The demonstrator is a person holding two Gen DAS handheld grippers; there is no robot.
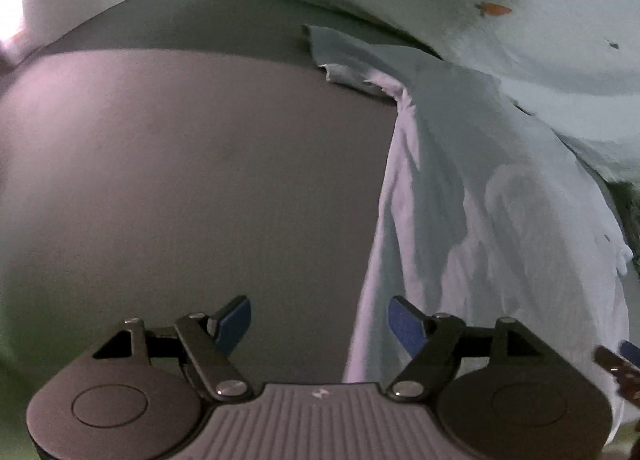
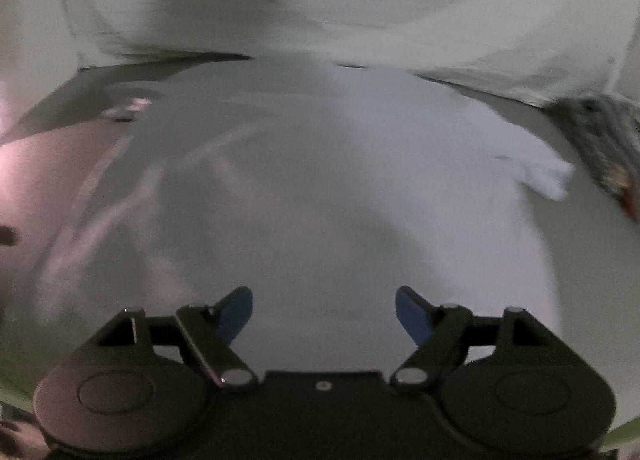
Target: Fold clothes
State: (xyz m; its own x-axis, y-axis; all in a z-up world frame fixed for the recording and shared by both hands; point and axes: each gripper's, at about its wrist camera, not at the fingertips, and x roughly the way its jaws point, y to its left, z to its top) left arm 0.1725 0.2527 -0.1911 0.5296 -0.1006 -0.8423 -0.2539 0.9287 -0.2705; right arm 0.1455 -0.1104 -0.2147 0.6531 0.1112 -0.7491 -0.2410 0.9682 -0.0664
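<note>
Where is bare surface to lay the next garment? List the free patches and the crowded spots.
Free: the broad grey tabletop left of the pale folded cloth's straight edge, reaching back to the wall. Crowded: the right side, where the cloth spreads, with a rumpled whitish sheet behind it and a dark mottled fabric at far right.

Both rigs look basically the same: the left claw (image 1: 320,326) has a ribbed grey body with a small logo, the right claw (image 2: 324,316) a plain black one. Black linkage arms, silver pivot screws, round side discs, blue finger pads (image 1: 236,324).
</note>
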